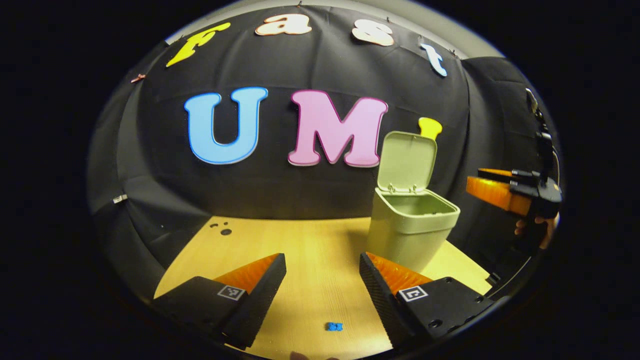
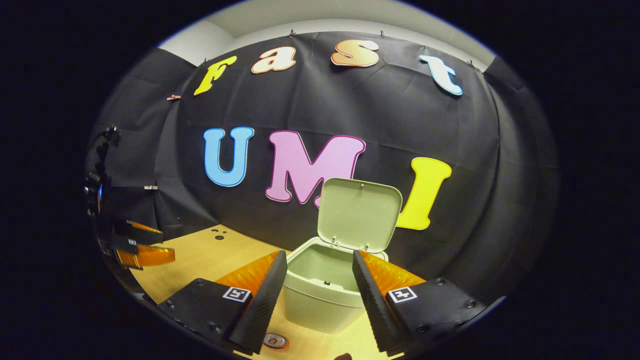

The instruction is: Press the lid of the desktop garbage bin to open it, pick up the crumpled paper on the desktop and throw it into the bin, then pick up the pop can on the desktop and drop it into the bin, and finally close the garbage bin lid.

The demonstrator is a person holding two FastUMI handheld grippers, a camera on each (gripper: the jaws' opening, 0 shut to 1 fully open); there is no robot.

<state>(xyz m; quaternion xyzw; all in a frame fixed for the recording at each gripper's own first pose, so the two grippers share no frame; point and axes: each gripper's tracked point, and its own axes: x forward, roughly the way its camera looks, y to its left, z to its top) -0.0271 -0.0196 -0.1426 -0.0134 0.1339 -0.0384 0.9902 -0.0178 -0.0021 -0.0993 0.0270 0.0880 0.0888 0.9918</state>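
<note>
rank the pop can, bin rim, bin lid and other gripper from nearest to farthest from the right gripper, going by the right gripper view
1. pop can: on the table, low beside the right gripper.
2. bin rim: straight ahead between its fingers.
3. bin lid: upright behind the rim.
4. left gripper: far off at the left edge.

Light wooden table carries everything; pale grain, bare across middle. Green garbage bin stands on it toward right side in left gripper view, lid hinged up at back, tilted against booth wall, mouth open. Small blue marker lies on near table edge. Few dark round spots mark far left corner. In right gripper view, pop can stands on table just in front of bin base, top end visible
</note>
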